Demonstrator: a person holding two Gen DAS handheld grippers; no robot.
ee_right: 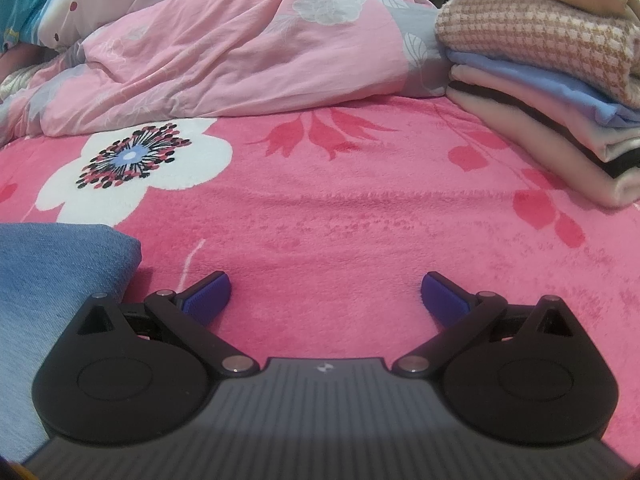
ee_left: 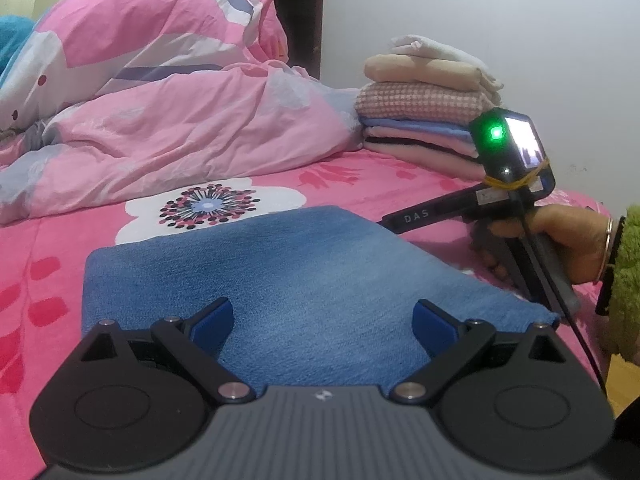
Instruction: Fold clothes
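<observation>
A folded blue denim garment [ee_left: 280,276] lies flat on the pink flowered bedspread [ee_left: 352,180]. My left gripper [ee_left: 322,320] hovers open just over its near edge, nothing between the blue pads. In the left wrist view the right gripper's body [ee_left: 508,184], with a green light, sits to the right of the denim, held by a hand [ee_left: 560,240]; its fingertips are out of sight there. In the right wrist view my right gripper [ee_right: 325,294] stands open over bare bedspread [ee_right: 360,220], with a corner of the denim [ee_right: 60,264] at its left.
A stack of folded clothes [ee_left: 428,120] sits at the far right near the wall, also at the right wrist view's stack [ee_right: 552,68]. A crumpled pink quilt [ee_left: 160,120] fills the back of the bed. A green fuzzy sleeve [ee_left: 628,280] shows at the right edge.
</observation>
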